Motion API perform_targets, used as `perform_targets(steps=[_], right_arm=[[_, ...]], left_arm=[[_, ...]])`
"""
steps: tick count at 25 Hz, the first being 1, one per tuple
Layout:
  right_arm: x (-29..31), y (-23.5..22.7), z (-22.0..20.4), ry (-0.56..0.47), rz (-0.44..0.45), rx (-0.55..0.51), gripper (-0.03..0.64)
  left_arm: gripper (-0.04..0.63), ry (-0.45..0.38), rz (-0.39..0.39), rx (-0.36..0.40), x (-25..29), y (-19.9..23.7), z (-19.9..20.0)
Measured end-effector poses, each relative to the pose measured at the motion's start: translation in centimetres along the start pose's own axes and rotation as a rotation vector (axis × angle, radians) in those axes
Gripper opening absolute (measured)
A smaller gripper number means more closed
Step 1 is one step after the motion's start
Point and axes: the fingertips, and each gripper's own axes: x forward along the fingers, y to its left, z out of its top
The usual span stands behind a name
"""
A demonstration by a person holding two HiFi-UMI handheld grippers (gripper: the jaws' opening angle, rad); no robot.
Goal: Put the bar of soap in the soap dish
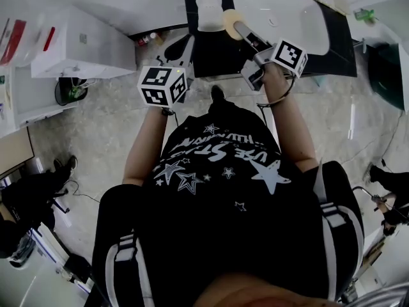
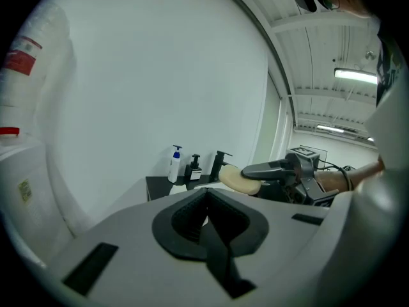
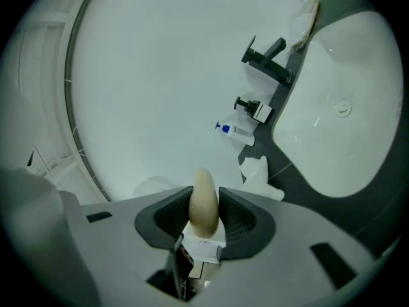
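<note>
A cream bar of soap (image 1: 228,23) stands on edge between the pads of my right gripper (image 1: 238,27), which is shut on it; in the right gripper view the soap (image 3: 204,203) sticks out past the jaws. It hangs over the black counter (image 1: 211,50), just right of the white soap dish (image 1: 210,11), also seen beyond the jaws as the soap dish (image 3: 259,174). My left gripper (image 1: 181,48) hovers at the counter's front left edge, its jaws (image 2: 208,203) shut on nothing. In the left gripper view, the soap (image 2: 239,179) and right gripper (image 2: 271,169) show ahead.
A white sink basin (image 1: 287,15) sits right of the dish, with a black faucet (image 3: 265,59) behind. A blue-capped pump bottle (image 3: 236,131) and a dark bottle (image 3: 255,109) stand against the wall. A white cabinet (image 1: 77,43) is at the left.
</note>
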Motion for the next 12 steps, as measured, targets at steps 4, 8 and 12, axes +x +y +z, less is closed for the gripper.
perform_targets(steps=[4,8,12], right_arm=[[2.1,-1.3,1.7,0.039,-0.022,-0.040,0.130],[4.2,-2.4,3.1,0.098,-0.050,-0.160,0.130],[6.2,-3.6,4.0,0.181,-0.111,-0.334,0.130]], left_arm=[[0.012,0.025,0.022,0.004,2.5,1.0,0.1],[0.012,0.030,0.052,0.001,4.7,2.1,0.5],[0.012,0.043,0.085,0.002,6.7,3.1,0.4]])
